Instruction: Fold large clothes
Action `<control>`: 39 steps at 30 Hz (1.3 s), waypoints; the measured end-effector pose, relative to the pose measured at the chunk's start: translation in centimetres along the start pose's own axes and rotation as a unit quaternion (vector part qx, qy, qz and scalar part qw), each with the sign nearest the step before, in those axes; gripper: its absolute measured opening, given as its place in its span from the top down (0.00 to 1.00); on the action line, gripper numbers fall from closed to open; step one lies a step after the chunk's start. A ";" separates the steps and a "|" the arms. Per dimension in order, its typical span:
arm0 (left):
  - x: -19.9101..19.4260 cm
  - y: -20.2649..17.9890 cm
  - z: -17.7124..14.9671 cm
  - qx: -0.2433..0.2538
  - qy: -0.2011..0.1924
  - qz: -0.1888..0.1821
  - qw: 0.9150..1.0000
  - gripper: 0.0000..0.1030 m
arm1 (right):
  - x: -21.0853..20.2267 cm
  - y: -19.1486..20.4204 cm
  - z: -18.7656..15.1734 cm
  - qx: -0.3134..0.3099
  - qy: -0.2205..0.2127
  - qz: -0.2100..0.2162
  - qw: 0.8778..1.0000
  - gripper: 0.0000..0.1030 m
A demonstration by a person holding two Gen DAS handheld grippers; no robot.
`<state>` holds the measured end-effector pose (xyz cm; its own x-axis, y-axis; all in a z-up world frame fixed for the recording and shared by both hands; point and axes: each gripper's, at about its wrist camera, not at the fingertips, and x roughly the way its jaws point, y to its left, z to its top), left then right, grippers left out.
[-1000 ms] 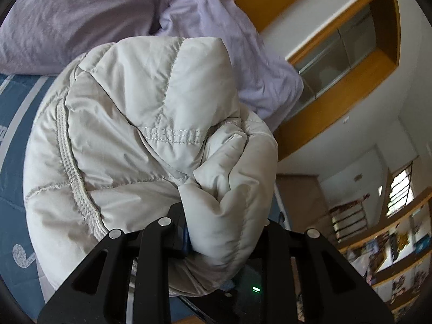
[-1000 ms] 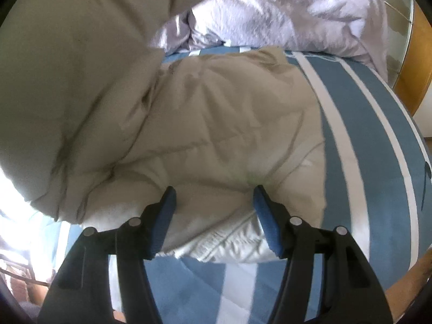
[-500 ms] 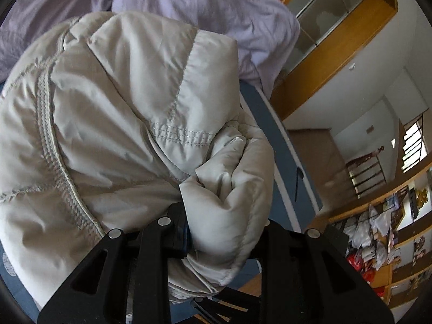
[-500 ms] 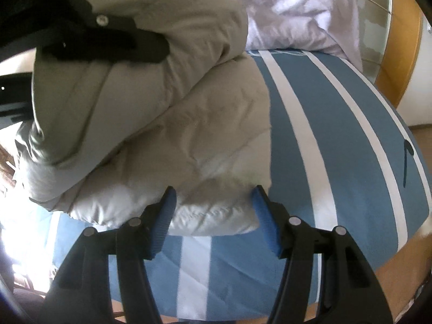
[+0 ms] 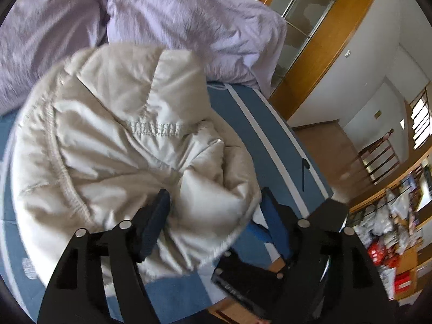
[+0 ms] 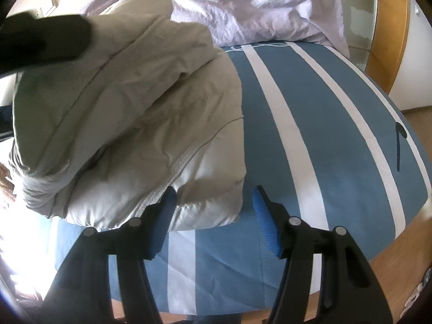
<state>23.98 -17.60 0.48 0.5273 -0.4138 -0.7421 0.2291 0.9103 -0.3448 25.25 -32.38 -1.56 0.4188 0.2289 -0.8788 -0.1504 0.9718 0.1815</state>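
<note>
Jacket (image 5: 113,145), pale grey and quilted, lies bunched in a thick fold on the blue bed cover with white stripes (image 6: 318,124), filling the left and centre of both views. The left tool (image 5: 216,202) sits at lower centre, jaws opening, a puffed lobe of jacket between them. The right tool (image 6: 213,202), lower centre, stands half open at the jacket's lower right corner, gripping nothing. Lilac pillows (image 5: 189,19) lie at the top.
</note>
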 end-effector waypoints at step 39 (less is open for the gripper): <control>-0.2 7.0 -3.8 -0.024 -0.013 0.172 0.985 0.25 | -3.2 -3.9 -1.9 0.067 -0.021 -0.041 0.997 0.42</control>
<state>22.32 -11.24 -3.99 0.5881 -0.0792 -0.8049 -0.0060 0.9947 -0.1023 22.74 -37.04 -0.27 0.4616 0.1478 -0.8747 0.0053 0.9855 0.1693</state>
